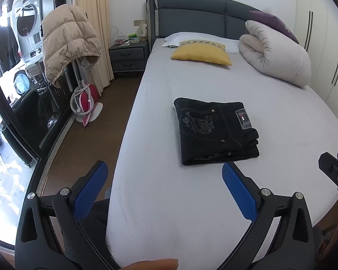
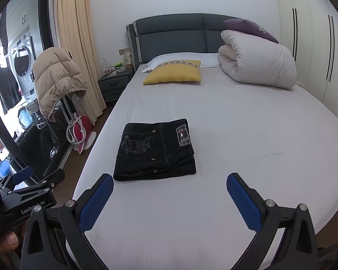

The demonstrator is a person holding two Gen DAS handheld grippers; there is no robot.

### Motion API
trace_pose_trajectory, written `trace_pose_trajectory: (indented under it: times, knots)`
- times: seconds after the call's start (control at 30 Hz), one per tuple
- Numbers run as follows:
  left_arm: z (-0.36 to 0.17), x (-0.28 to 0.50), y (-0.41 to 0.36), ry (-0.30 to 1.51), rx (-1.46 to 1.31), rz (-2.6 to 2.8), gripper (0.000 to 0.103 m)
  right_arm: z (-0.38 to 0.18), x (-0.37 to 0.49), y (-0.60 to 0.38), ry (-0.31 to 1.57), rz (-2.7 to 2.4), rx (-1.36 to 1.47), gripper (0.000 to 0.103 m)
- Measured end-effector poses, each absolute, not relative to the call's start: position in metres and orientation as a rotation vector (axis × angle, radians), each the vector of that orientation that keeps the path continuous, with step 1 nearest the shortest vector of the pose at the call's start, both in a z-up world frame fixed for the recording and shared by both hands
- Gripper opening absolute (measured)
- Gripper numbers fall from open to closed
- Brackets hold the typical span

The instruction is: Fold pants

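Black jeans lie folded into a compact rectangle on the white bed sheet, back pocket embroidery and a label patch facing up. My left gripper hangs open near the bed's foot, short of the jeans and holding nothing. My right gripper is open too, just short of the jeans' near edge, its blue pads wide apart. The right gripper's tip shows at the right edge of the left wrist view. In the right wrist view the left gripper shows at the lower left.
At the head of the bed lie a yellow cushion, a rolled white duvet and a purple pillow. A beige puffer jacket hangs left of the bed above a red iron. A nightstand stands by the headboard, wardrobes on the right.
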State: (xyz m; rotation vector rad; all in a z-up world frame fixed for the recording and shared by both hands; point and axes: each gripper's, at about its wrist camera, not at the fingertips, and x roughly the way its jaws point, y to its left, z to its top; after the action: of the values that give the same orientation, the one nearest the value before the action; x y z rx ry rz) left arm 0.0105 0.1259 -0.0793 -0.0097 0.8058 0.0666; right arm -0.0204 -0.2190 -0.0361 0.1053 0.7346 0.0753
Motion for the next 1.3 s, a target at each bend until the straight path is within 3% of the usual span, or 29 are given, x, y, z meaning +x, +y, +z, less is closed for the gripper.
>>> trace_pose_trajectory:
  times: [1.3]
  knots:
    - [-0.091,0.009,0.118,0.831,-0.035,0.054,0.103,-0.049,-0.016,-0.219,0.776,0.074,0.099,0.103]
